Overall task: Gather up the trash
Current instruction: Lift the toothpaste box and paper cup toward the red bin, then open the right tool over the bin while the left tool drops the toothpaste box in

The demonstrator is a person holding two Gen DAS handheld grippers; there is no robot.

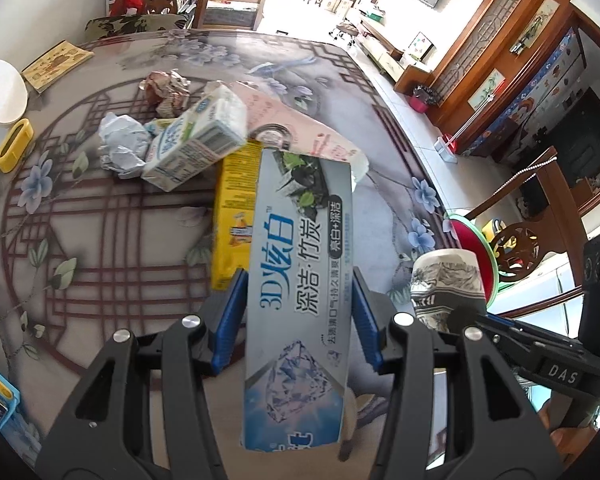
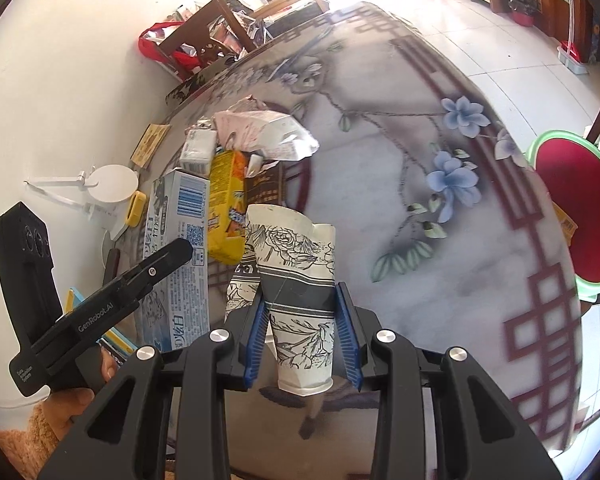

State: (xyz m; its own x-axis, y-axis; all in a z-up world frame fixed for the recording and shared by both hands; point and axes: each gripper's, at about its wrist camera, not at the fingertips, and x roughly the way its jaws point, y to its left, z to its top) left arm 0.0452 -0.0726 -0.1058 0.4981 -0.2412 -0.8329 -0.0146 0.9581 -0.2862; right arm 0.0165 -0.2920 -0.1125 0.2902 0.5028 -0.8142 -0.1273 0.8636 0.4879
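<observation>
Presently, left gripper: blue fingers clamped on a toothpaste box, held lengthwise above the tabletop. Right gripper: fingers pinching a crushed paper cup, rim outward. Behind lie a yellow box, milk carton, crumpled paper and pink wrapper, bunched together on the floral cloth.

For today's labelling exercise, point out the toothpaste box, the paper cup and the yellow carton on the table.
toothpaste box [image 1: 296, 280], left wrist view, middle of its printed front face.
paper cup [image 2: 296, 280], right wrist view, dark band on its crushed side wall.
yellow carton [image 1: 236, 200], left wrist view, its top face beside the toothpaste box.
</observation>
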